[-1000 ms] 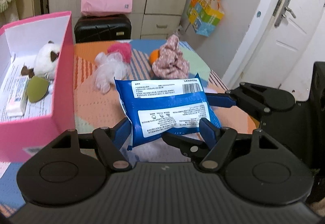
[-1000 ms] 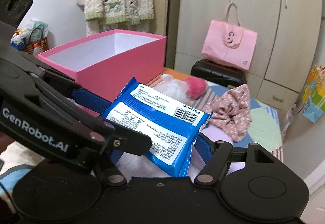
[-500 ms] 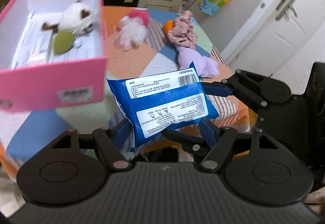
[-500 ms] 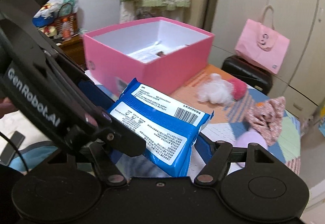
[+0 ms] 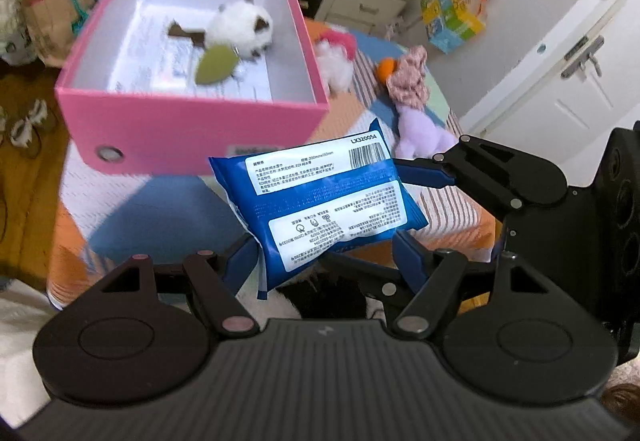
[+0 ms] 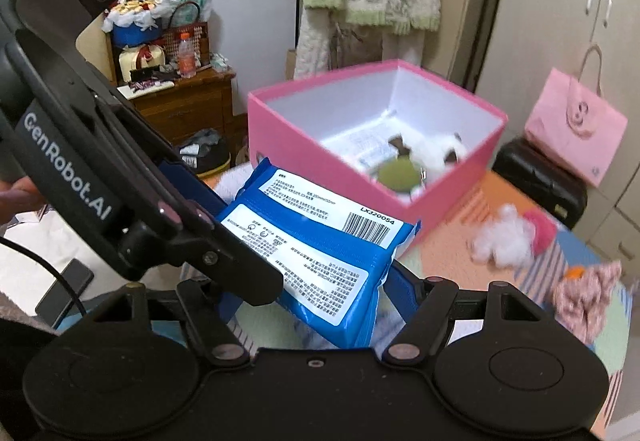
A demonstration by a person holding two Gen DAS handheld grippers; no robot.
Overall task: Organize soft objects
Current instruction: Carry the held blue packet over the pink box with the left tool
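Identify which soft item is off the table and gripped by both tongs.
The blue wipes pack, pinched between the left tongs and right tongs. The white plush lies in the pink box; the others rest on the table.

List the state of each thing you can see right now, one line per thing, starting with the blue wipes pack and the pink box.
blue wipes pack: sealed, off the table, gripped by both grippers
pink box: lidless, partly filled
white plush toy: lying in the box
left gripper: shut on the pack
right gripper: shut on the pack
lilac plush: lying on the table
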